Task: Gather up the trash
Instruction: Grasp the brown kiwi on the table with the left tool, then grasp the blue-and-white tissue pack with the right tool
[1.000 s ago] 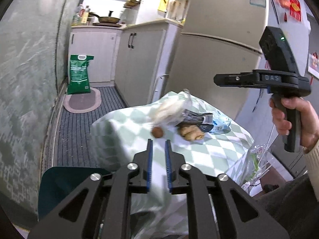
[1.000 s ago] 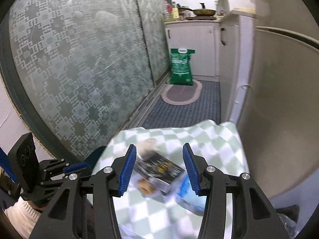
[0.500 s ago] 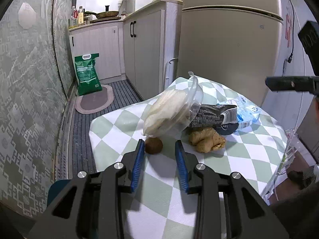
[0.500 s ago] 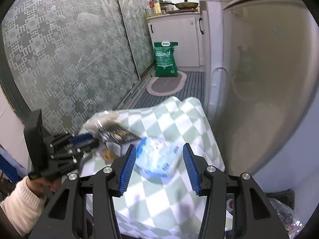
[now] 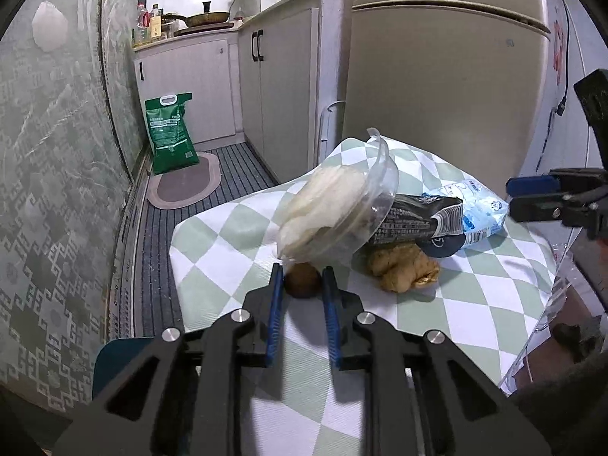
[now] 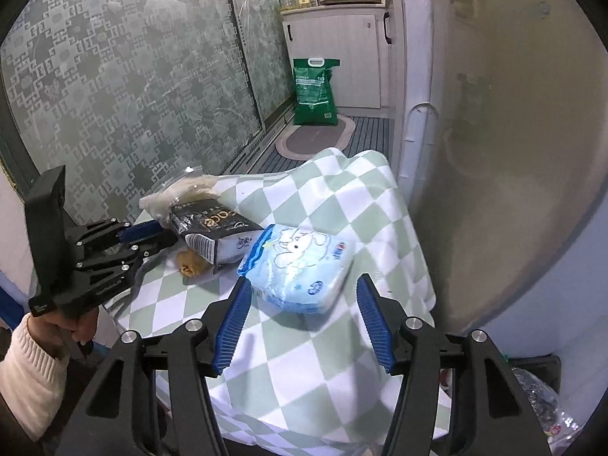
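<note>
Left gripper: fingers apart, flanking the small brown scrap (contact unclear) near the table's left edge;
Right gripper: spread wide; blue packet just ahead

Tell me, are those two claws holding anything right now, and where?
Nothing is held. The left gripper is open around a small brown ball, not closed on it. The right gripper is open before the blue pack.

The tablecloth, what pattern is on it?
The tablecloth has pale green and white diamond checks, clearest in the right wrist view.
</note>
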A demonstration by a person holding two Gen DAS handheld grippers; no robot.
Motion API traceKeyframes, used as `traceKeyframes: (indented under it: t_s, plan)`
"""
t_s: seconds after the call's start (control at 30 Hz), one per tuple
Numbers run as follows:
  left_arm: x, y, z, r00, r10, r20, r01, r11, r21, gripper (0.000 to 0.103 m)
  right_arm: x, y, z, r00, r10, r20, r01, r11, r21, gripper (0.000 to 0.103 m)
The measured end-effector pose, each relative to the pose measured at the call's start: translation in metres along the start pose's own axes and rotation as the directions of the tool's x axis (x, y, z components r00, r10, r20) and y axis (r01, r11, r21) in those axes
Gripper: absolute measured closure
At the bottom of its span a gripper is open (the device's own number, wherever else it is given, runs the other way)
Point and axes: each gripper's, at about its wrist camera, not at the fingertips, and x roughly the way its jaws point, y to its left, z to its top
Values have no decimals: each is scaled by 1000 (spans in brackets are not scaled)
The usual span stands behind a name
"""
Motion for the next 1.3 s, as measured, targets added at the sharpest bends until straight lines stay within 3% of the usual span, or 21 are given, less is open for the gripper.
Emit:
traceKeyframes:
  t_s: [0.1, 0.17, 0.4, 0.57, 0.73, 1.3]
  plan:
    - [0, 2, -1, 1000, -13, 6, 13, 1000, -15, 81, 7, 2, 1, 1000, -18, -10, 18, 1000, 7, 45]
    - [-1, 1, -2, 1000, -15, 10, 15, 1000, -14, 81, 9, 2, 1, 1000, -20, -14, 20, 1000, 18, 55]
    - [-6, -1, -5, 999, -51, 18, 51, 999, -20, 81, 21, -4, 2, 999, -2, -43, 5, 998, 69, 60]
    - [-9, -1, -8, 998, -62, 23, 63, 998, -15, 81, 25, -7, 2, 998, -4, -59, 10, 996, 91, 81]
    - [-14, 1, -12, 997, -77, 32, 78, 997, -24, 81, 21, -8, 4, 998, -26, -52, 31, 996, 89, 94]
    - [-35, 12, -15, 991, -114, 65, 117, 992, -48, 81, -16, -1, 24, 995, -102, 24, 101, 994, 37, 98]
